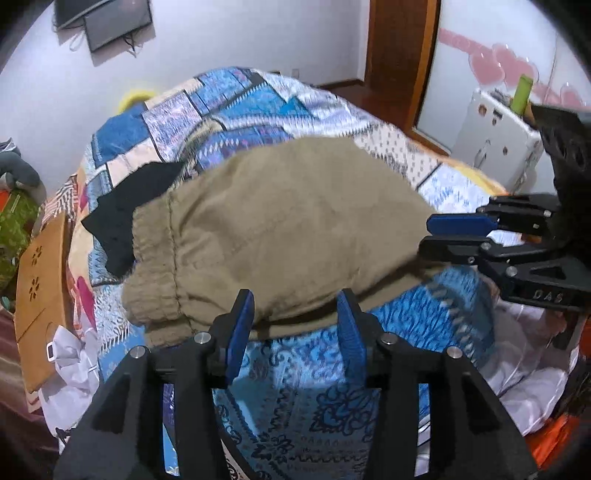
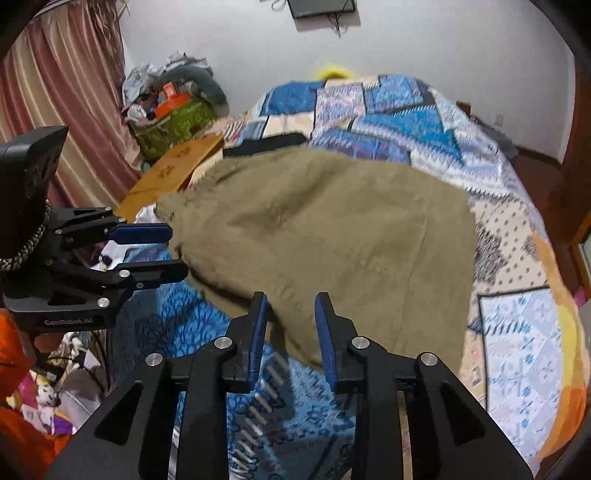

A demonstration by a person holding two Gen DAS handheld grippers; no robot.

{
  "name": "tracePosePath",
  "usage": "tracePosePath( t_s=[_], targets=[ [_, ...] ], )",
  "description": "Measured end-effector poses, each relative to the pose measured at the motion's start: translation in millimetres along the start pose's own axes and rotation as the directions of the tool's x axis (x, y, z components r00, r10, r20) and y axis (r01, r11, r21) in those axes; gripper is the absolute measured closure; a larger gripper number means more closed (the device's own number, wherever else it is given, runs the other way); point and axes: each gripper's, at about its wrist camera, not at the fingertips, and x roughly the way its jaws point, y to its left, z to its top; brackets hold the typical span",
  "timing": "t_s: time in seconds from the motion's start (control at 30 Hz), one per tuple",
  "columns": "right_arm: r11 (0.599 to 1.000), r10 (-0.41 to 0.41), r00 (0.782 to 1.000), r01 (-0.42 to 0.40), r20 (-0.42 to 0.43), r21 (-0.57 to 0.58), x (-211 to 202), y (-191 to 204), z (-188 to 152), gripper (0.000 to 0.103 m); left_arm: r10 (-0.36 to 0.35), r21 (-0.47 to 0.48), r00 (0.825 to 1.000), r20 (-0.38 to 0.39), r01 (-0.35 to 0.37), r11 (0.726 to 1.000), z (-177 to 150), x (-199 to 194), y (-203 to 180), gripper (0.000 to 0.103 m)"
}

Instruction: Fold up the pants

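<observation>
Covering the bed is a patchwork quilt (image 1: 236, 110) of blue, white and peach panels, and on it lie the khaki pants (image 1: 280, 229), folded into a broad flat shape with the gathered waistband toward the bed's left edge. A black garment (image 1: 125, 218) lies partly under the waistband end. The room has white walls, a wall-mounted screen (image 1: 110, 22) with dangling cables, and a wooden door frame (image 1: 399, 48).

The left gripper (image 1: 295, 317) hovers at the near edge of the pants, its blue-padded jaws spread apart with nothing between them. The right gripper (image 2: 291, 321) is likewise parted and empty, its tips over the near hem of the pants.

Only the left wrist view shows a white cabinet (image 1: 495, 140) with a green tube on top, and pink heart decorations on a glass panel. Only the right wrist view shows the striped pink curtain (image 2: 62, 92) and the whole of a green bag (image 2: 170, 125) heaped with clothes. A tan cut-out board (image 2: 173, 173) leans beside the bed in both.

Lettering reading "DAS" appears on the right gripper's body as seen from the left view; the left gripper's body, seen from the right view, carries "GenRobot.AI", slightly blurred.
</observation>
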Motion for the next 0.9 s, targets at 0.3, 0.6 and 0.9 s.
tracePosePath(
  t_s=[0.3, 0.6, 0.9],
  targets=[
    [0.994, -0.011, 1.0, 0.01, 0.005, 0.113, 18.9, -16.0, 10.6, 0.079, 0.024, -0.08, 1.0, -0.007, -0.024, 0.996, 24.6, 27.0, -1.7, 0.044],
    [0.992, -0.112, 0.993, 0.114, -0.043, 0.046, 27.0, -19.7, -12.0, 0.072, 0.113, -0.126, 0.993, -0.028, -0.115, 0.985, -6.4, 47.5, 10.4, 0.028],
    [0.966, -0.176, 0.983, 0.181, -0.044, 0.183, 4.7, -57.2, -32.5, 0.069, 0.317, -0.229, 0.948, -0.03, -0.315, 0.921, -29.6, 29.7, 49.8, 0.027]
  ],
)
